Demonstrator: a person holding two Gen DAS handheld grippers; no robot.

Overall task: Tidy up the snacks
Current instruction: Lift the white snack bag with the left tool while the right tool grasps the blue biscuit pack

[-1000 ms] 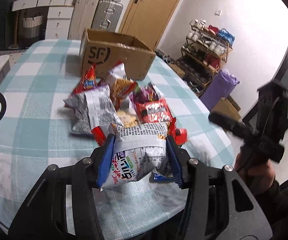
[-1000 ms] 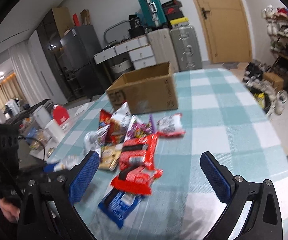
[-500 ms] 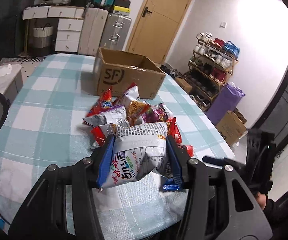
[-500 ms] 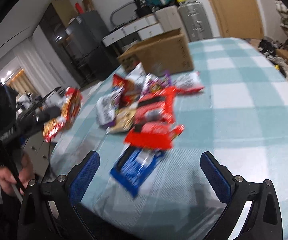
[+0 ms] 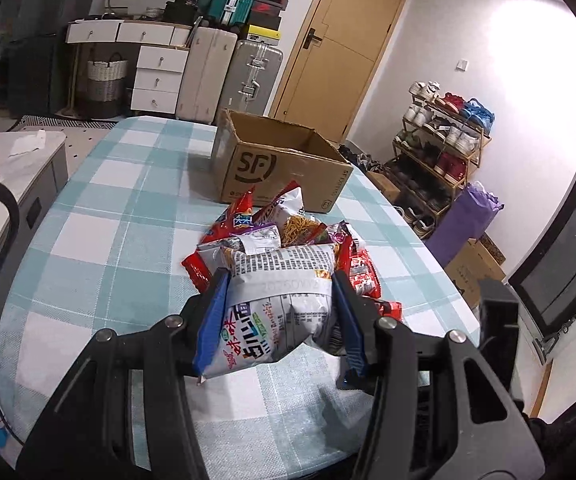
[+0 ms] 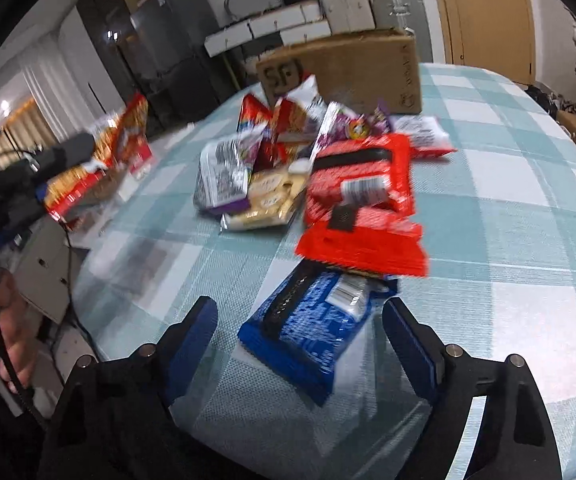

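- Since a second ago, the right hand-held gripper (image 6: 300,336) has been lowered over one blue packet (image 6: 312,328); jaws closing, not touching.
- One white snack bag (image 5: 279,304) is held clamped by the left hand-held gripper (image 5: 279,320).
- One cardboard box (image 5: 275,164) is seen at the bench's (image 5: 107,240) far edge.

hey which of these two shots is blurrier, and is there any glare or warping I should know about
Right wrist view: motion blur smears the snack pile and cardboard box. Left wrist view: sharp, though the right-hand wall is blown out. Both are fisheye, bending the table edges, with dark corners.
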